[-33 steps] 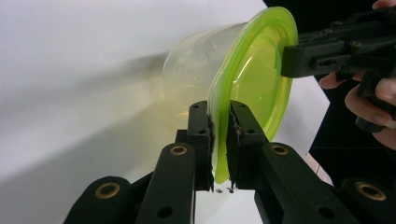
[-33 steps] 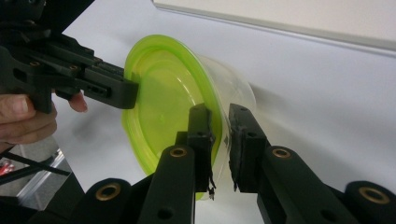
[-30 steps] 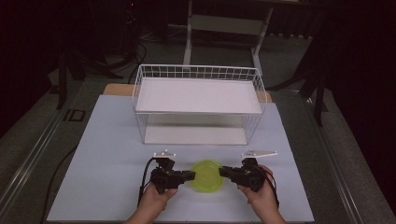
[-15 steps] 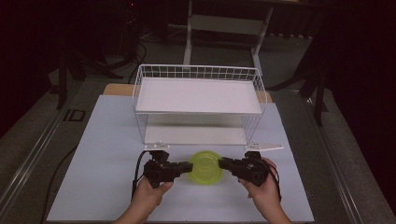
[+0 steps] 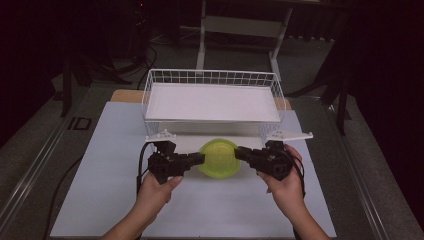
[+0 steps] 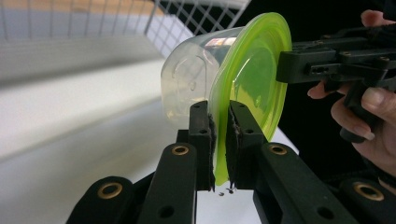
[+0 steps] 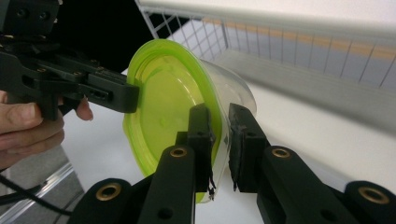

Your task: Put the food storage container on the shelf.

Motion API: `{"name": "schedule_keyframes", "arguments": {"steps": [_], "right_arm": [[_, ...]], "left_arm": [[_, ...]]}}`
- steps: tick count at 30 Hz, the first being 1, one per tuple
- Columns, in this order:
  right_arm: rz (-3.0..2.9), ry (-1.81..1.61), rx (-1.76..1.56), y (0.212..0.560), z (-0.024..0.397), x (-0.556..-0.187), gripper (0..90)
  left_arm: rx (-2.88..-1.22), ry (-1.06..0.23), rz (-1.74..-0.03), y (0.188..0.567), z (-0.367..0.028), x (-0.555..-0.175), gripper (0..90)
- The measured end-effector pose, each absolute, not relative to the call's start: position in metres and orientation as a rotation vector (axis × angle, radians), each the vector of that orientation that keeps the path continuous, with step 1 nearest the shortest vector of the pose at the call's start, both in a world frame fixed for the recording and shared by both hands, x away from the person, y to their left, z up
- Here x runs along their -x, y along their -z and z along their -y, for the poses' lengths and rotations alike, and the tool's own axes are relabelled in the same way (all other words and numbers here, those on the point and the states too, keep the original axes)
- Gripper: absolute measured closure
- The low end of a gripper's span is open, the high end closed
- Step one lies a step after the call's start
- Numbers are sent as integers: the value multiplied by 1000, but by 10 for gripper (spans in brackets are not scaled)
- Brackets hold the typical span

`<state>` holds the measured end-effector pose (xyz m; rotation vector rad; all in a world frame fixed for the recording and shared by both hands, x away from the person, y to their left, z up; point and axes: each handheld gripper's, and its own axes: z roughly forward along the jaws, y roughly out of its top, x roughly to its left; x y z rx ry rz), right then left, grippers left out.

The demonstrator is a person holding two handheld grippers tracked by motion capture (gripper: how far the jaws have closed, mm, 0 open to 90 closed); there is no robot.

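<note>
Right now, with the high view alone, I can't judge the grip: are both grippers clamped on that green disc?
Observer: Yes. The left gripper has its jaws shut on the rim of the lid, one jaw on each face.
Operator: And the right?
Observer: The right gripper pinches the opposite rim in the same way.
Operator: Is it only a lid?
Observer: No. It closes a clear tub, which is tipped on its side with its bottom toward the basket.
</note>
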<state>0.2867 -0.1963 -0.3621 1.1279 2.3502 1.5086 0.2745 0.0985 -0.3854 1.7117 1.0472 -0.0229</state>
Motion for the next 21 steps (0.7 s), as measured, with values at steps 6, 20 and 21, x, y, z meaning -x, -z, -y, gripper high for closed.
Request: {"name": "schedule_keyframes", "arguments": {"steps": [6, 20, 21], "right_arm": [[-2311, -1518, -1092, 337, 189, -302, 804], [-2284, -1540, -1153, 301, 180, -347, 804], [-2285, -1533, -1164, 300, 179, -351, 804]], "left_arm": [[-1698, -49, -1059, 361, -102, -289, 820], [-1695, -109, -1109, 320, -104, -332, 815], [-1689, -112, -1113, 318, -104, -335, 814]]}}
